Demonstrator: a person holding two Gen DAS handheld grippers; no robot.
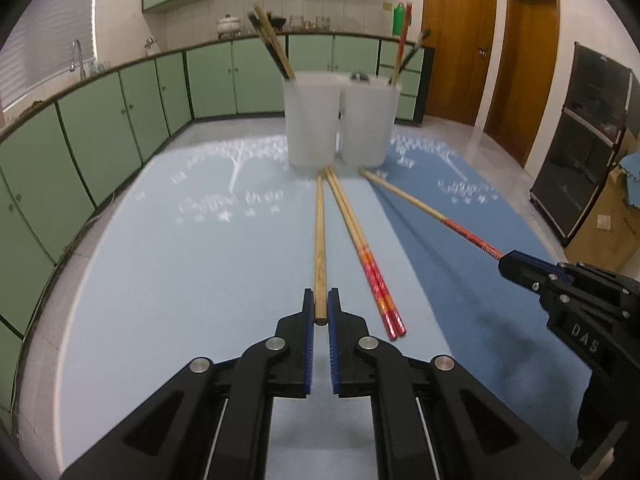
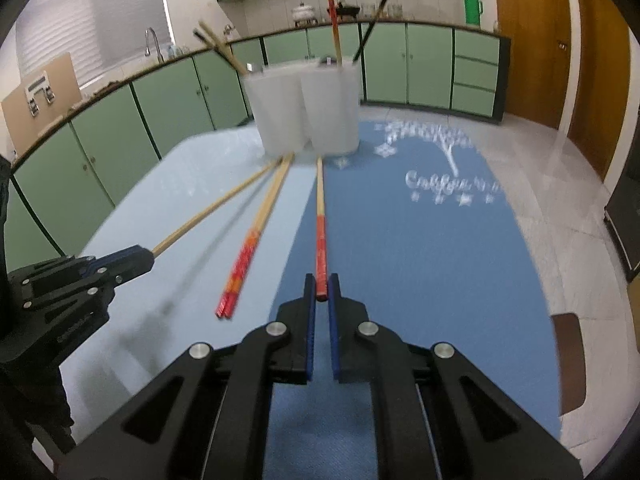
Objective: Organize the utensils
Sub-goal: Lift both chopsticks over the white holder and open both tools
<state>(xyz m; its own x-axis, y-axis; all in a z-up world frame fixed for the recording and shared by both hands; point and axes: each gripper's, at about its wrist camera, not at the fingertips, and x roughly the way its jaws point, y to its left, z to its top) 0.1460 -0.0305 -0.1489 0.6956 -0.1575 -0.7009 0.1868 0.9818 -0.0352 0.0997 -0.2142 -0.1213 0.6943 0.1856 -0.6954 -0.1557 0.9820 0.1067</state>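
Left wrist: blue mats [image 1: 180, 280], green cabinets [image 1: 100, 128]; both grippers [image 1: 321, 304] gripping chopsticks [image 1: 320, 240].

The left gripper [image 1: 321, 306] points down at a slant, and its two blue pads are pinched tight on the end of a plain stick [image 1: 320, 240]. The right gripper [image 2: 321, 290] slants down the same way beside it, and its pads are squeezed on the red end of another stick [image 2: 321, 236]. The two grippers sit apart, side by side.
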